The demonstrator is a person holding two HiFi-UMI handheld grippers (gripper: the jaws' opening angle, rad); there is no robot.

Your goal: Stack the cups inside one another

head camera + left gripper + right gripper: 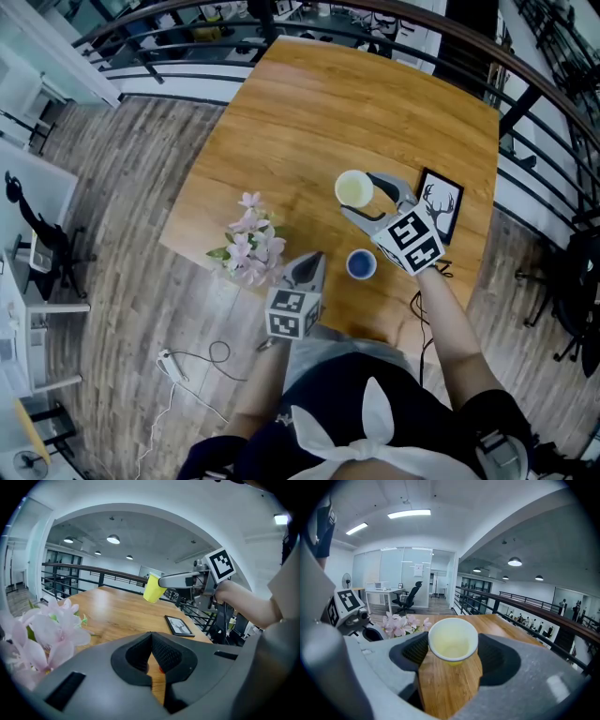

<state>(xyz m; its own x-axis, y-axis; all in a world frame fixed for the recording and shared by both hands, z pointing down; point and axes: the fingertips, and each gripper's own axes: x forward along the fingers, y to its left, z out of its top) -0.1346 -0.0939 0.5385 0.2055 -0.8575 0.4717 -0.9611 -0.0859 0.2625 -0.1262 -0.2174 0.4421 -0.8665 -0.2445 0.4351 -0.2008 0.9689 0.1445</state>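
Right gripper view shows your right gripper (pixel 453 638) with its jaws set wide and clamped on the yellow cup (pixel 453 645). The pads press its sides, and the open mouth is tipped toward the camera. Gripping it by the wall leaves the base free, which is what you need to lower it into another cup.

From the left gripper view, the cup hangs tilted in the air, well clear of the table (pixel 281 122).

The blue cup (pixel 361 264) stands upright near the table's front edge, just below the raised one — most likely the receiver.

Your left gripper (pixel 308 264) sits low beside the flowers (pixel 249 247), jaws closed together on nothing. It looks parked clear of the blue cup, though near enough to steady it.

The picture frame (pixel 441 204) lies flat just beside your right gripper, so level the cup before lowering it.
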